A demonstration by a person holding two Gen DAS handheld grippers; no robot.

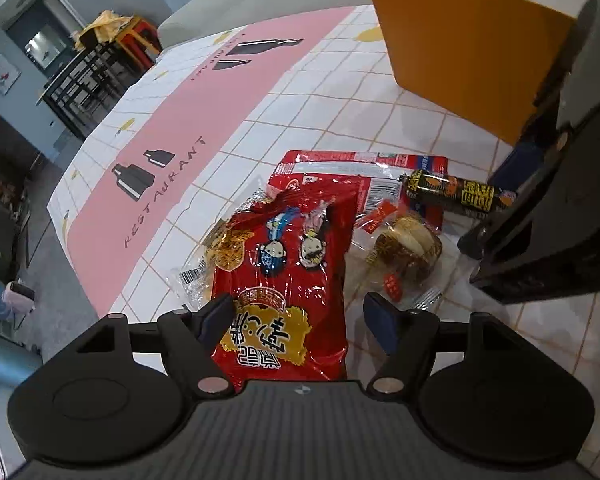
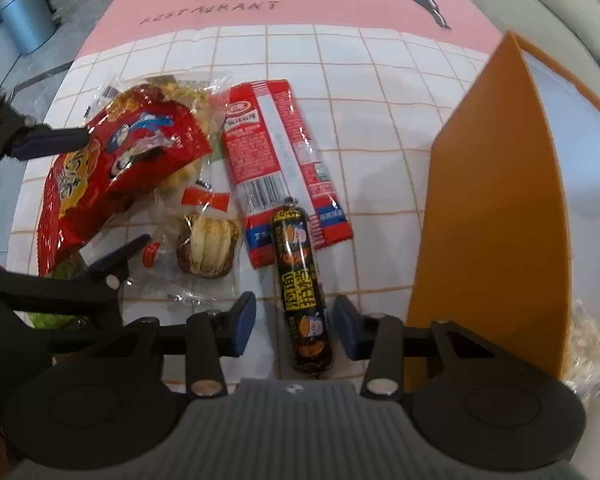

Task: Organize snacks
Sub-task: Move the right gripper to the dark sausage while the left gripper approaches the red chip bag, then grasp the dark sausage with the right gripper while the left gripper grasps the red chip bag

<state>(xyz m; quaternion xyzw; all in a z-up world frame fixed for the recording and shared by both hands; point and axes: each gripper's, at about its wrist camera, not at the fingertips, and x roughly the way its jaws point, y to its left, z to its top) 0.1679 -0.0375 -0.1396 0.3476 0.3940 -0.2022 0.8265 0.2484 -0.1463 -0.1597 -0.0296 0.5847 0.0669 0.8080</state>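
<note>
a worktop (image 2: 380, 92) under a pink-and-white grid cloth carries snacks beside an orange box (image 2: 488, 216). left tongs (image 1: 296, 316) straddle the red snack bag (image 1: 288, 280), pads not pressing. right tongs (image 2: 296, 324) straddle the black sausage stick (image 2: 300, 280), gaps visible, nothing gripped.

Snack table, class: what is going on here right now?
A person holding two grippers is sorting snacks on a checked tablecloth. The left gripper, open, straddles a crinkly red snack bag. The right gripper, open, straddles a black-and-yellow sausage stick without gripping it. An orange cardboard box stands alongside.
</note>
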